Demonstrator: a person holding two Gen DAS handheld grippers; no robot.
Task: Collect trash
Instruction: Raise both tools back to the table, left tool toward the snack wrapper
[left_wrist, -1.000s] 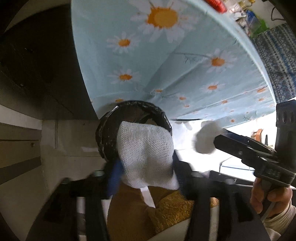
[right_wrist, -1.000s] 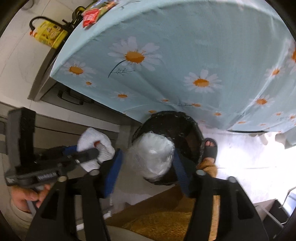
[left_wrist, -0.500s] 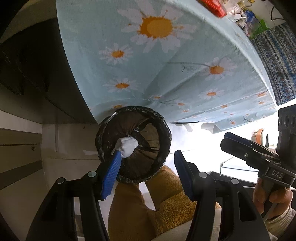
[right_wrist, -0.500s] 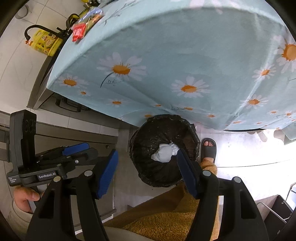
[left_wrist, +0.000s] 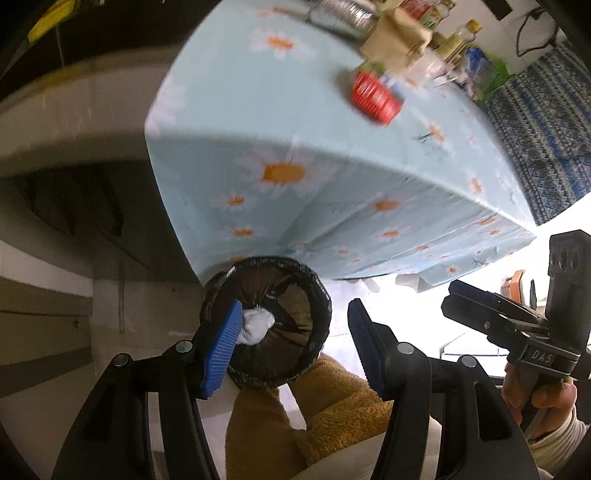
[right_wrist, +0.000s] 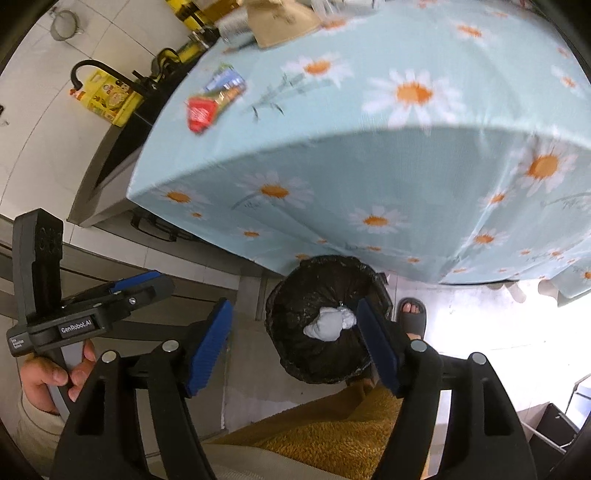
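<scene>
A bin with a black liner (left_wrist: 322, 295) stands on the floor under the table edge, with white crumpled wads (left_wrist: 255, 326) inside. My left gripper (left_wrist: 295, 310) hovers above it, open and empty. In the right wrist view the same bin (right_wrist: 280, 306) holds the wads (right_wrist: 327, 325). Over it my right gripper (right_wrist: 293, 306) has its jaws opening, with nothing between them. A red snack wrapper (left_wrist: 373, 96) (right_wrist: 201, 112) lies on the daisy tablecloth (left_wrist: 280, 110) (right_wrist: 369, 166). Each gripper shows in the other's view: the right gripper (left_wrist: 480, 306) and the left gripper (right_wrist: 147, 284).
The person's yellow fleece-clad legs (left_wrist: 332, 417) are close behind the bin, and a sandalled foot (right_wrist: 412, 317) is beside it. Bottles and a brown paper bag (left_wrist: 397, 40) crowd the table's far side. A yellow box (right_wrist: 110, 98) sits on the counter at left.
Both grippers let go of their white wads, which now lie in the bin. Both have risen, bringing the tabletop and red wrapper into view. The right jaws stand wider.
</scene>
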